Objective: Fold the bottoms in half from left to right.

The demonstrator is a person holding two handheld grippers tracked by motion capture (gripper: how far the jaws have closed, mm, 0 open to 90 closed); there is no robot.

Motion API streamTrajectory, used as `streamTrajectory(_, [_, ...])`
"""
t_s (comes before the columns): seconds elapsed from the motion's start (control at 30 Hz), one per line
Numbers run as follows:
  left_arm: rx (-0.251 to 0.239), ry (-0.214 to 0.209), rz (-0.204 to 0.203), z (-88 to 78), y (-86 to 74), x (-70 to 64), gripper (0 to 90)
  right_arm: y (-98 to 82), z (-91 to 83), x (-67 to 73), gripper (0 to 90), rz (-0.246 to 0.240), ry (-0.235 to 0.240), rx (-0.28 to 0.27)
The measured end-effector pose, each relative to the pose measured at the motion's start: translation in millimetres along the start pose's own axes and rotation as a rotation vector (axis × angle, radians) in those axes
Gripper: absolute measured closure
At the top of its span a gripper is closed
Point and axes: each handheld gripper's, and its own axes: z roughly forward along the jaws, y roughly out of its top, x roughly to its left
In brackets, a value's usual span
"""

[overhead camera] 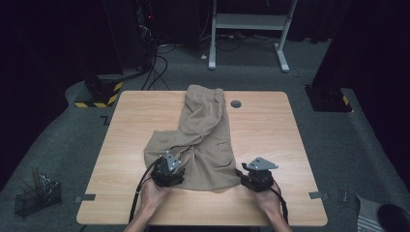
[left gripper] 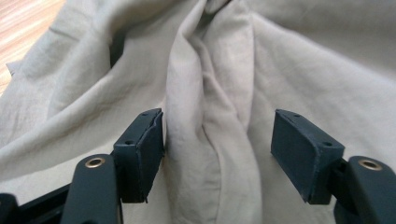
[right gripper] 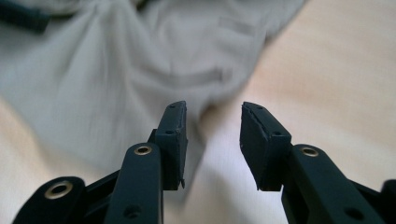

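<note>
- Nearest, two forearms were seen entering from the table's [overhead camera: 116, 193] front edge, each hand holding a gripper.
- The left gripper [overhead camera: 168, 170] was found resting on the near left part of the khaki shorts [overhead camera: 205, 140]; in the left gripper view its jaws were spread wide, with a raised fold of the cloth [left gripper: 210, 140] standing between them. The left pad [left gripper: 148, 149] was touching or just beside that fold, the other pad well clear, so no grip was recorded.
- The right gripper [overhead camera: 256, 175] was noted at the near right corner of the shorts. In the right gripper view its jaws were parted, with the cloth edge [right gripper: 201, 116] just beyond the pads and bare wood between them; nothing was held.
- The shorts were observed lying crumpled along the middle of the table, the waistband end reaching the far edge.
- A grey round grommet [overhead camera: 236, 104] was noted just right of the far end of the shorts.
- Beyond the table, a white desk frame [overhead camera: 249, 21] was recorded on the floor.
</note>
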Motion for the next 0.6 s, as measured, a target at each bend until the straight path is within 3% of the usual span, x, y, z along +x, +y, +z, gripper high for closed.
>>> streamTrajectory(0.13, [0.028, -0.005, 0.008, 2.1, 4.6, 3.1, 33.9, 20.5, 23.3, 1.8, 61.9, -0.007, 0.011, -0.009])
streamTrajectory(0.23, [0.07, 0.01, 0.024, 8.0, 0.3, 3.4, 33.0, 21.8, 44.5, -0.7, 61.8, -0.003, 0.008, 0.044])
streamTrajectory(0.3, [0.047, 0.0, -0.004, 7.1, -4.4, 5.4, 33.3, 17.3, 51.6, -4.4, 60.7, 0.011, 0.012, 0.081])
streamTrajectory(0.47, [0.037, 0.014, -0.006, 0.5, -13.8, 11.6, 33.1, 6.9, 48.4, -13.8, 55.4, 0.019, 0.0, 0.114])
streamTrajectory(0.6, [0.044, 0.019, -0.016, -6.3, -20.9, 16.8, 33.0, 3.3, 42.6, -25.7, 50.8, 0.054, -0.019, 0.132])
